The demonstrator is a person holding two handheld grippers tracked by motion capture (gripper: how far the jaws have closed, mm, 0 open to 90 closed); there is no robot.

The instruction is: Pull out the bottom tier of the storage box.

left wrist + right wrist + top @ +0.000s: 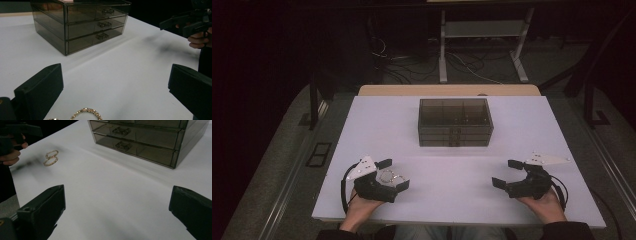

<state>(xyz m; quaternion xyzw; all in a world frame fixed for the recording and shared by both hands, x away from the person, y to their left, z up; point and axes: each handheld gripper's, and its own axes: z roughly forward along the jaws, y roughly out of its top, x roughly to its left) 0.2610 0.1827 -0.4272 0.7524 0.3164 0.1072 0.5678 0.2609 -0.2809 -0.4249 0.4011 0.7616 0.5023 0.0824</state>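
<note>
No writing can be read. Both the left gripper (392,174) and the right gripper (506,173) are released, holding nothing. Two rings (51,158) lie on the counter (452,170) between the left jaws. The right gripper view shows both rings whole; the left gripper view cuts them off and shows three drawers in the box (454,122).

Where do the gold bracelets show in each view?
High view: bracelets lower left, between the left gripper's jaws.
Left gripper view: bottom edge, left of centre.
Right gripper view: upper left.
Shared landmark: the drawer box, beyond them.
</note>
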